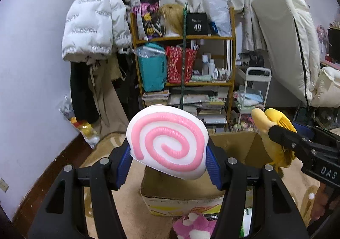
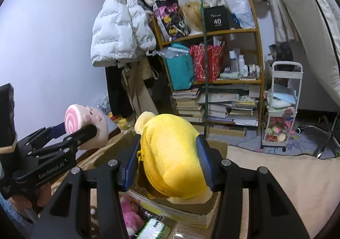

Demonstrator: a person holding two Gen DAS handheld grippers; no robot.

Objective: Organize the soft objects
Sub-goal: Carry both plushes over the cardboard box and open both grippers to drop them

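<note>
My left gripper (image 1: 167,154) is shut on a white roll-shaped plush with a pink spiral (image 1: 167,143), held up above an open cardboard box (image 1: 231,143). My right gripper (image 2: 167,147) is shut on a yellow plush pouch with a zipper (image 2: 174,154), over the same box (image 2: 218,147). In the left wrist view the yellow plush (image 1: 269,124) hangs at the right. In the right wrist view the roll plush (image 2: 85,126) sits at the left. A pink and white plush (image 1: 193,226) lies on the floor in front of the box.
A wooden shelf (image 1: 184,37) with bags, bottles and stacked books stands behind the box. A white puffer coat (image 1: 93,24) hangs on its left, a white trolley (image 2: 282,107) stands on its right, and a mattress (image 1: 286,37) leans at far right. Beige carpet (image 2: 276,175) covers the floor.
</note>
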